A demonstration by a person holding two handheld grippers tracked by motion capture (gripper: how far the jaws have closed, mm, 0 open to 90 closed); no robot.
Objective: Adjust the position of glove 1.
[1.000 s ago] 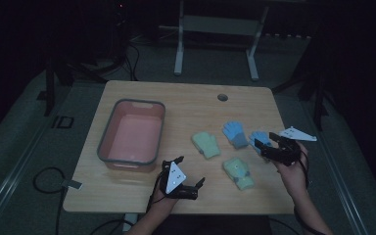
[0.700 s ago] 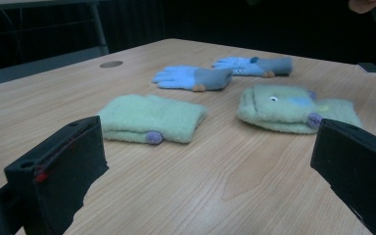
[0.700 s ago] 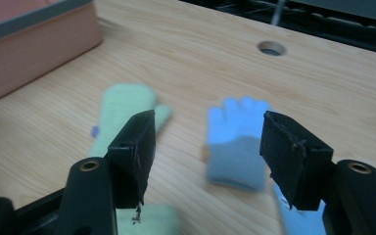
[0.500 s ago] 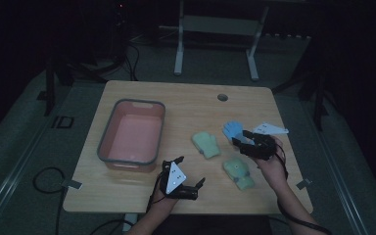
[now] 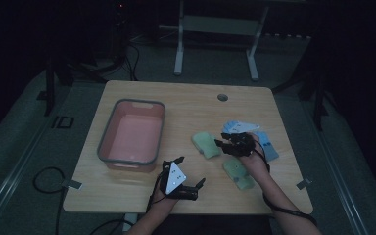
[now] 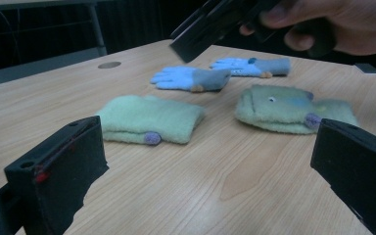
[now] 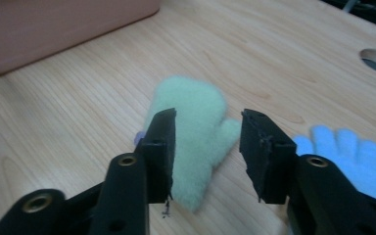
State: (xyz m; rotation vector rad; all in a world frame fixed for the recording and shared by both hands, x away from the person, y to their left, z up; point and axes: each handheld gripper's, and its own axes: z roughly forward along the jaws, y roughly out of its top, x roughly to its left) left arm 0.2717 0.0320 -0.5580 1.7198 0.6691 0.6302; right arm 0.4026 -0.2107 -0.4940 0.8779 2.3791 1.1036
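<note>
Fleecy pale-green mitten (image 7: 194,142) lies flat on tabletop (image 7: 293,63); right gripper (image 7: 208,147) jaws, apart and closing, risk pinching only fluff. Left gripper (image 5: 183,172) idle, jaws apart.

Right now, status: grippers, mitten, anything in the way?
Left gripper open, idle near the table edge. Right gripper jaws just closing, astride the green mitten, not yet pinching. Blue glove beside it, clear.

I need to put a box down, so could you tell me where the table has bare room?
Free: the far strip between the pink bin and the table's round hole, and the near left corner. Crowded: the right half, with green mittens and blue gloves.
</note>
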